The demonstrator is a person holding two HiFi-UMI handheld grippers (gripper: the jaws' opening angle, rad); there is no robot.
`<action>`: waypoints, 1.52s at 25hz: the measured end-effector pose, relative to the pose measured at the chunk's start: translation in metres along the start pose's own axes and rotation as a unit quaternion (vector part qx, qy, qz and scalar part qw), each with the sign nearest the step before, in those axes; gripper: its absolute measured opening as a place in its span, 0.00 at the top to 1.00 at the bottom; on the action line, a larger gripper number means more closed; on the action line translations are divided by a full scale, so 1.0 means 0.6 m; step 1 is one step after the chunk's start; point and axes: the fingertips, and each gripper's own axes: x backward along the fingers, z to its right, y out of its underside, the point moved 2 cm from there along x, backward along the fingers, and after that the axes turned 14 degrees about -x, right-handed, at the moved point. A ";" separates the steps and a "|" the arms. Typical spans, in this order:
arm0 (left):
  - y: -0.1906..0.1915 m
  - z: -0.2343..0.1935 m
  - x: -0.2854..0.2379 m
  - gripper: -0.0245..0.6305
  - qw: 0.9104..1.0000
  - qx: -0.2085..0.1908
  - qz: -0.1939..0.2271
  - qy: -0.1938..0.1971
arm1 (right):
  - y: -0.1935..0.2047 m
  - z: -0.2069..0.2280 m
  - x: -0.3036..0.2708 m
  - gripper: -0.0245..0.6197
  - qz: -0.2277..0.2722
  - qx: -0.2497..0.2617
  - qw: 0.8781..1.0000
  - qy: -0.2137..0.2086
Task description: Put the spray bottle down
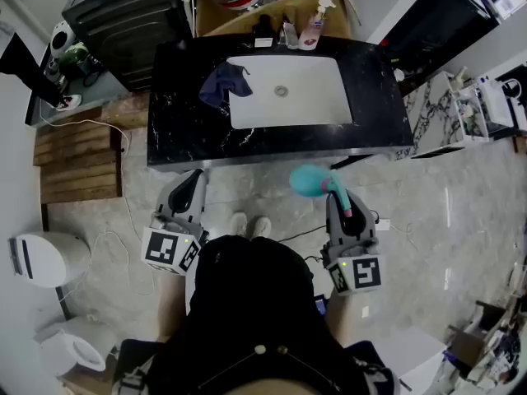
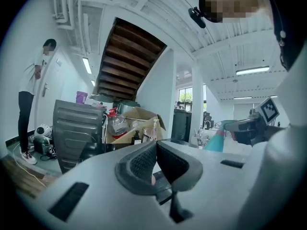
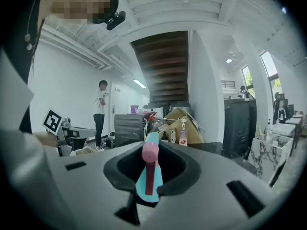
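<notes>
While we stand just short of the black countertop (image 1: 177, 134), the right gripper (image 1: 338, 196) pinches the teal spray bottle (image 1: 310, 182) near its pink trigger and holds it in the air over the floor, close to the counter's front edge. The left gripper (image 1: 193, 186) is idle, its jaws pressed together on nothing, as far as its own view shows. We judge the carry under way and the setting-down not begun. Next we should reach over bare stone beside the sink (image 1: 329, 109), lower the bottle onto its base, then part the jaws.

Cloth (image 1: 222, 85) on sink's (image 1: 317, 105) left rim, bottles (image 1: 301, 31) behind, spray bottle (image 1: 310, 181) before counter (image 1: 380, 97)
</notes>
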 end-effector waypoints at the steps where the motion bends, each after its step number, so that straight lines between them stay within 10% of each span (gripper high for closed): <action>1: 0.000 0.000 0.001 0.96 1.000 0.001 -0.001 -0.001 | 0.001 -0.002 -0.001 0.85 -0.001 -0.002 1.000 -0.002; 17: 0.024 -0.027 0.033 0.96 1.000 0.014 -0.012 -0.024 | 0.061 -0.152 -0.247 0.85 -0.053 0.070 0.979 -0.183; 38: 0.079 -0.101 0.148 0.96 0.982 0.066 -0.048 -0.169 | 0.141 -0.222 -0.468 0.85 -0.126 0.113 0.955 -0.243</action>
